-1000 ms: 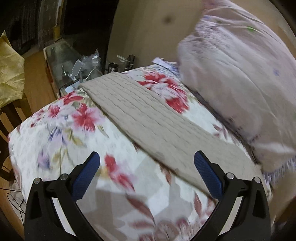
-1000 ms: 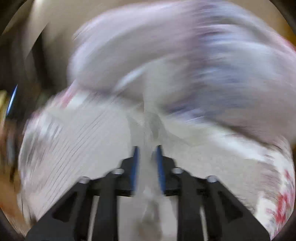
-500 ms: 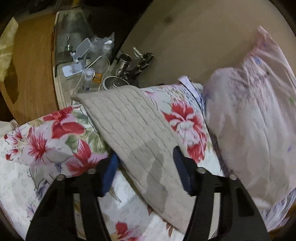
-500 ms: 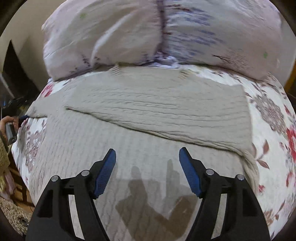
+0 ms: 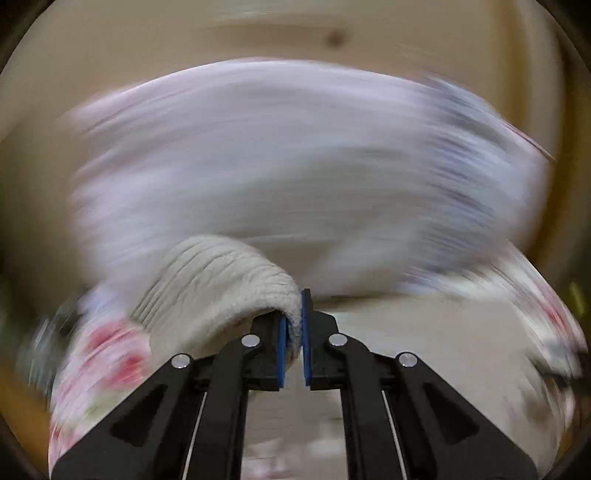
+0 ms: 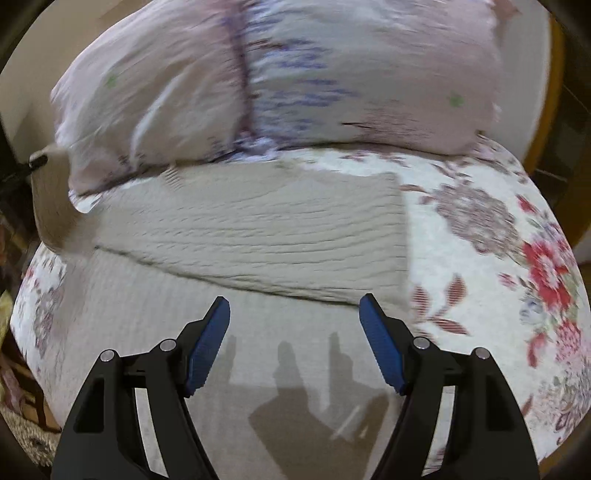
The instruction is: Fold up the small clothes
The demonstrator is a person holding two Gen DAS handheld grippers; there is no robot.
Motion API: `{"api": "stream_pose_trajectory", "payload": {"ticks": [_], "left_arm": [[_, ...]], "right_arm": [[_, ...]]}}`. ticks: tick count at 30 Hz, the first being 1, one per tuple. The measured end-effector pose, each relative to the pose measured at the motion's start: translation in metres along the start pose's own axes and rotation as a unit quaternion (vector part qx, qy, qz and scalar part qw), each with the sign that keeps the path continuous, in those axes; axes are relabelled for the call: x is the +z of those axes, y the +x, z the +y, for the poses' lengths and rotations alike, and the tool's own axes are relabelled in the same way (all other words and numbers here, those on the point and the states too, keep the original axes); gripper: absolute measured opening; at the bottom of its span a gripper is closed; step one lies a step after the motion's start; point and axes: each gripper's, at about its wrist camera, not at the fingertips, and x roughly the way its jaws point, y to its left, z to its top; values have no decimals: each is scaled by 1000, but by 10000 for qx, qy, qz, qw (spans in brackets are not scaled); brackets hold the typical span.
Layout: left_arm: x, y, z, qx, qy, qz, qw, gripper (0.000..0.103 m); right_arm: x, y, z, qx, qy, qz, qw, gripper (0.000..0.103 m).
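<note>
A beige ribbed knit garment (image 6: 258, 229) lies on the floral bedspread (image 6: 498, 258), its far part folded over itself. My left gripper (image 5: 293, 325) is shut on an edge of the beige garment (image 5: 218, 280) and lifts it in an arch; the view is motion-blurred. In the right wrist view the lifted end (image 6: 51, 199) rises at the far left. My right gripper (image 6: 293, 332) is open and empty, hovering above the near part of the garment.
A large pale pink-and-lilac pillow (image 6: 295, 74) lies across the head of the bed, just behind the garment, also in the left wrist view (image 5: 295, 166). A beige wall (image 5: 258, 33) stands behind it. The bed's edge falls away at left and right.
My left gripper has closed on the garment's edge and swung fast toward the pillow, lifting it. My right gripper, open since half a second ago, has shifted slightly.
</note>
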Motion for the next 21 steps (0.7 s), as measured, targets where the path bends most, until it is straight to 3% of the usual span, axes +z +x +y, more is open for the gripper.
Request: {"api": "stream_pose_trajectory", "payload": {"ticks": [2,3,5,6,9,10,13,16,19,21], "left_arm": [[-4,19,-78,-625,800,430,9939,11],[-16,33,-122,-960,1241,853,9839,12],[-39,36,-148,-1033,1437,1126,9777,12],[-48,34,-146,-970,1346,1191,9789,17],[-77,16,-102,-498,451,1412,9877,48],[-88,7,-81,-340,99,1476,9884,54],[-128,-23,-27,113,-858,1777,9803,66],[-174,-51,5,352,-1557,2148,9635,67],[-210,-69,14,286,-2052,2471,9466,64],[-222,-83,7,32,-2225,2377,9455,58]], "right_arm": [[1,-2,-17,-64,173,32,9998,74],[1,-4,-24,-81,247,60,9996,74],[0,-9,-36,-107,363,94,9992,74],[-2,-14,-44,-114,424,87,9990,75],[-12,-29,-64,-141,600,156,9980,75],[-18,-34,-70,-89,709,219,9972,75],[-43,-44,-90,333,1206,519,9908,74],[-72,-45,-104,761,1695,950,9780,62],[-101,-40,-110,1138,2091,1392,9612,49],[-117,-43,-109,1522,2298,1469,9500,40]]}}
